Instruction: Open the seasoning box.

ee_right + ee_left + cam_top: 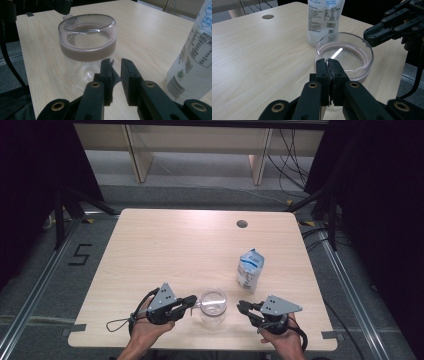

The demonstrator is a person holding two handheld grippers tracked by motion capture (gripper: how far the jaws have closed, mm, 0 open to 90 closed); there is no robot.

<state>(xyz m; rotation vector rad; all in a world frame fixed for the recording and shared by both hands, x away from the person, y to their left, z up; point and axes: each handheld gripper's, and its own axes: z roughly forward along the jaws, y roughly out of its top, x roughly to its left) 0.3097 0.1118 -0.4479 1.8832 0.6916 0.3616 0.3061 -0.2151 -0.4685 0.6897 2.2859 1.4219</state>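
Clear glass with a brown band below its rim, the open-topped round jar (213,306) stands upright on the pale wooden surface (165,245), close to the edge nearest the person. Taking this jar as the landmark, the left gripper (192,301) lies just to its left in the high view, held level in the person's left hand (148,327), with its black jaws clamped on the jar's rim: in the left gripper view the two jaws (329,72) stand pressed together with the thin glass wall of the jar (344,56) pinched between them.

On the opposite side of the jar, the right gripper (241,307) points toward it from the person's right hand (281,336), near the glass but apart from it. The right gripper view shows its jaws (116,68) drawn nearly together, a narrow gap left between them and nothing held in it, with the jar (86,47) standing a little way beyond their tips.

A white and blue plastic pouch with printed labelling (250,269) stands upright behind and to the right of the jar, farther from the person and not touching it. In the left gripper view the pouch (324,21) rises directly behind the jar. A small round grommet hole (242,224) sits in the surface well beyond the jar, near the far edge.
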